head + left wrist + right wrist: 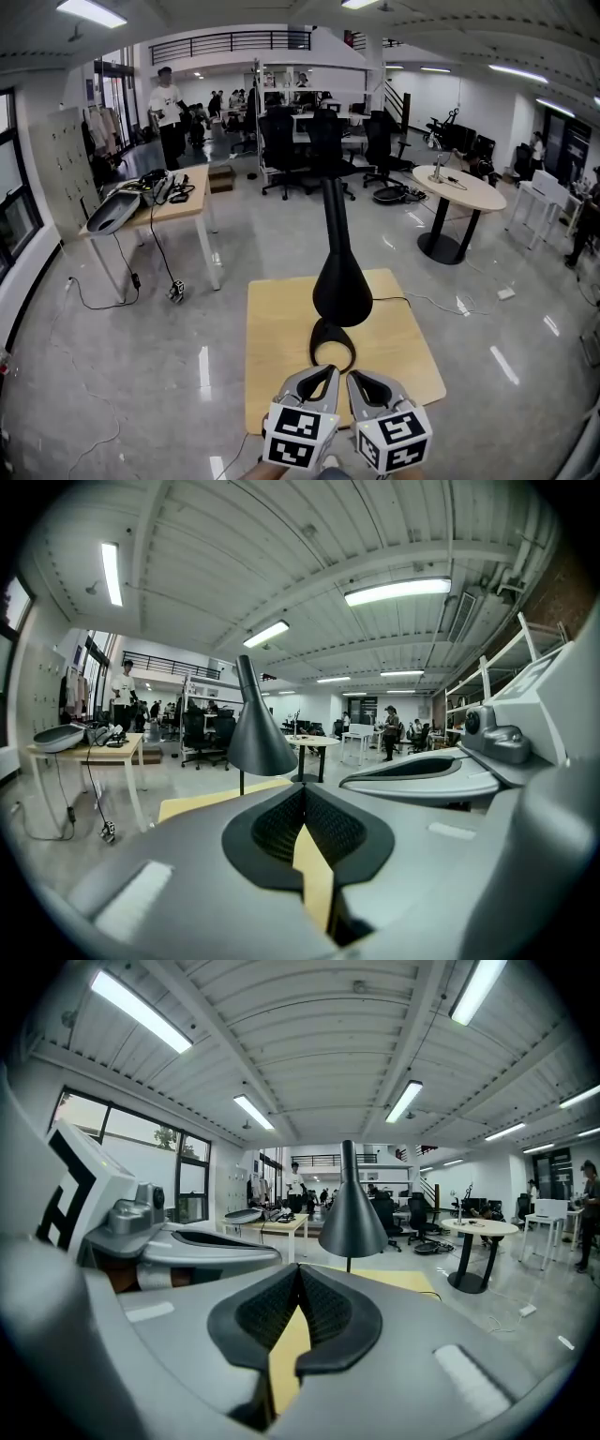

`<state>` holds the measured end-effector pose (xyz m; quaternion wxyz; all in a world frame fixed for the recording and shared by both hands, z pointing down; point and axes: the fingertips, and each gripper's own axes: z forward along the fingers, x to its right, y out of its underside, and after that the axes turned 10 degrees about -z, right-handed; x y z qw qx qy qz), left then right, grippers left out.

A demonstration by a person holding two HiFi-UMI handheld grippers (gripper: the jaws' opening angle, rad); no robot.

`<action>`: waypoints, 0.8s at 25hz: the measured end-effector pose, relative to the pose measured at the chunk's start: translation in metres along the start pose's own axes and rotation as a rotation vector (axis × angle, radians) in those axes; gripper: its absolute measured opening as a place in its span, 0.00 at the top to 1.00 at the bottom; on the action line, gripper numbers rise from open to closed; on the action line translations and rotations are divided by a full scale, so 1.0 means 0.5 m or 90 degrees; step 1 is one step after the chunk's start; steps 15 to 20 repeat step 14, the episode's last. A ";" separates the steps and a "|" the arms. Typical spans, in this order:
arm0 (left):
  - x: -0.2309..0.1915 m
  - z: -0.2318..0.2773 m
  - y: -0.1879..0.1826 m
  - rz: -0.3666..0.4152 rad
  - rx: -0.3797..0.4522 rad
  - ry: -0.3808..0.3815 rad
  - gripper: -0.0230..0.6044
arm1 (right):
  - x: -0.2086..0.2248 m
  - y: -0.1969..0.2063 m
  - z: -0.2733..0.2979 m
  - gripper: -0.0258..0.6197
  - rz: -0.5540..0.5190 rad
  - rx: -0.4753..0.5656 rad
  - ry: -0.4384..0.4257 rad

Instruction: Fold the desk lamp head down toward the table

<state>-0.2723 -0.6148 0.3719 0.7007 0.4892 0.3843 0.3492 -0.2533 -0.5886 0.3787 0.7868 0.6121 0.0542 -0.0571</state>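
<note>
Lamp [336, 281]: black, stands on yellow worktop [281, 328], abt mid-surface; touched by neither gripper.
Lamp base [333, 345]: open ring, laid flat on worktop, seen just ahead of both fingertips in head view.
Lamp head [341, 286]: cone, wide end down, narrow neck up; carried upright over base on thin rod [242, 782]; not folded down.
Cable [389, 300]: thin, black, laid over worktop right of lamp, led off toward right edge.
L gripper [330, 368]: held low at near edge of worktop. Fingers [274, 822] are clenched, pads met at tips, nothing gripped btwn them; only yellow worktop is seen through the slit lower down.
R gripper [352, 373]: held just beside L gripper, on its right, bodies nearly touching. Fingers are clenched tip to tip, nothing gripped.
Aim: both grippers are pointed toward lamp. Lamp head is seen above and beyond the fingertips, a bit left of them in left gripper view, a bit right of them in right gripper view.
Marker cubes [292, 439]: one on each gripper, seen at bottom of head view.
Bkgd: wooden table [183, 208] w/ clutter at left; round table [464, 192] at right; office chairs [281, 141] beyond; person [169, 108] in white top at far left; glossy floor [141, 356] all round.
</note>
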 end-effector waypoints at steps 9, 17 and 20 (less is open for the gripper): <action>0.058 -0.028 -0.011 -0.004 -0.002 -0.009 0.94 | 0.008 -0.014 -0.063 0.95 -0.002 0.000 -0.010; -0.045 -0.006 0.051 -0.002 0.004 -0.019 0.94 | -0.037 0.037 0.034 0.95 -0.004 0.011 -0.018; -0.045 -0.006 0.051 -0.002 0.004 -0.019 0.94 | -0.037 0.037 0.034 0.95 -0.004 0.011 -0.018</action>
